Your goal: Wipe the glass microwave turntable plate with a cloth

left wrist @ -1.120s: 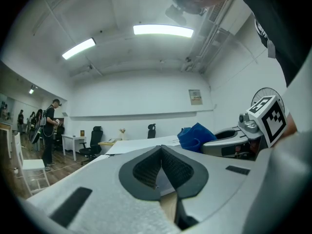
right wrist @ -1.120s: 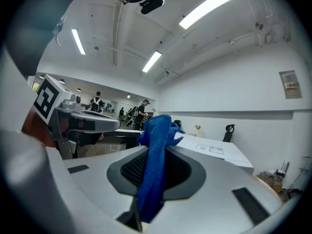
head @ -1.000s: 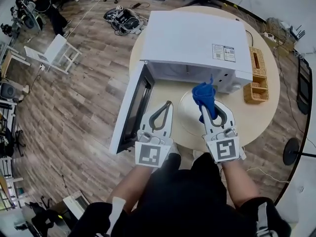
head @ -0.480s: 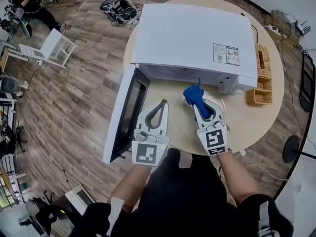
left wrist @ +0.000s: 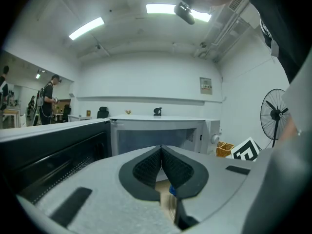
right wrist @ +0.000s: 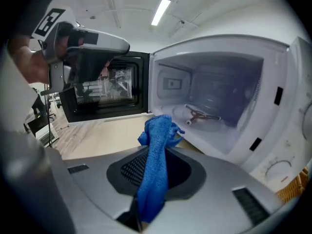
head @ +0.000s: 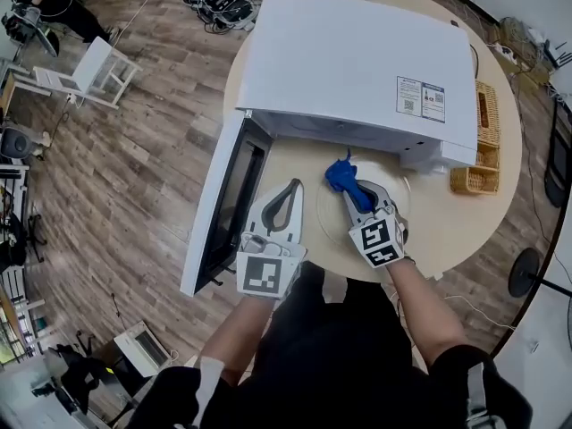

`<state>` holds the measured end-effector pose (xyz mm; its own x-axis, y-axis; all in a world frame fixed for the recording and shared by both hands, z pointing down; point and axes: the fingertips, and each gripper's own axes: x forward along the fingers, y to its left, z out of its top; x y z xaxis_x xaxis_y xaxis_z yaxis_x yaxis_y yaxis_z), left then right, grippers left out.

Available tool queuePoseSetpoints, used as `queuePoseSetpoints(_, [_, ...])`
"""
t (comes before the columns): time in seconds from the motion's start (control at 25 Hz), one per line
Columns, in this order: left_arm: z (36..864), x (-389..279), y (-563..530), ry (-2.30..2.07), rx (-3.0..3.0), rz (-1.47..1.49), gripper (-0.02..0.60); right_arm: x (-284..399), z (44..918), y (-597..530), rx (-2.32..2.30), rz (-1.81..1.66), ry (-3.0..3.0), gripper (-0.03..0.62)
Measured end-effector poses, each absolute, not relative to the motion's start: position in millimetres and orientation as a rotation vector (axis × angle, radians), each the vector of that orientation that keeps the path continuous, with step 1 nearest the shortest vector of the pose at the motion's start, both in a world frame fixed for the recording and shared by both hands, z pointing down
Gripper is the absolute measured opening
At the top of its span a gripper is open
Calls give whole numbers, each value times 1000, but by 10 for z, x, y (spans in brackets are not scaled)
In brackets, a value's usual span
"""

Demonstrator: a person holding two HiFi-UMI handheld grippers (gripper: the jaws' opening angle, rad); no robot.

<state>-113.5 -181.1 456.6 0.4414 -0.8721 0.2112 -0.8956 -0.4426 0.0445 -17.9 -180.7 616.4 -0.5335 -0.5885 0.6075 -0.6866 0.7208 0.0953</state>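
My right gripper [head: 351, 189] with jaws clamped on the blue cloth [head: 340, 175], over the glass plate [head: 332, 229] on the desk [head: 456, 226], before the open microwave [head: 357, 61], my left gripper [head: 294, 186] beside the plate, jaws together, empty

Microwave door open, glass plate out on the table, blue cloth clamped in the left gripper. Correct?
One error: the blue cloth is clamped in the right gripper, not the left, as the right gripper view shows. The left gripper is shut on nothing. The rest holds: the microwave door is open and the glass plate lies out on the table.
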Motion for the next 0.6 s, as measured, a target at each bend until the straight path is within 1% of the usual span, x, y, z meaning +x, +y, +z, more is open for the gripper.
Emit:
queuePoseSetpoints(0.16, [4647, -1142, -1766, -1578, 2521, 263, 6, -273, 6308, -1722, 878, 190, -2288, 67])
queuePoseSetpoints(0.4, [4817, -1339, -1706, -1619, 2468, 341, 6, -427, 6433, -1495, 740, 179, -2296, 69])
queuePoseSetpoints(0.6, [4801, -1299, -1664, -1606, 2487, 324, 6, -488, 6540, -1489, 701, 165, -2261, 71])
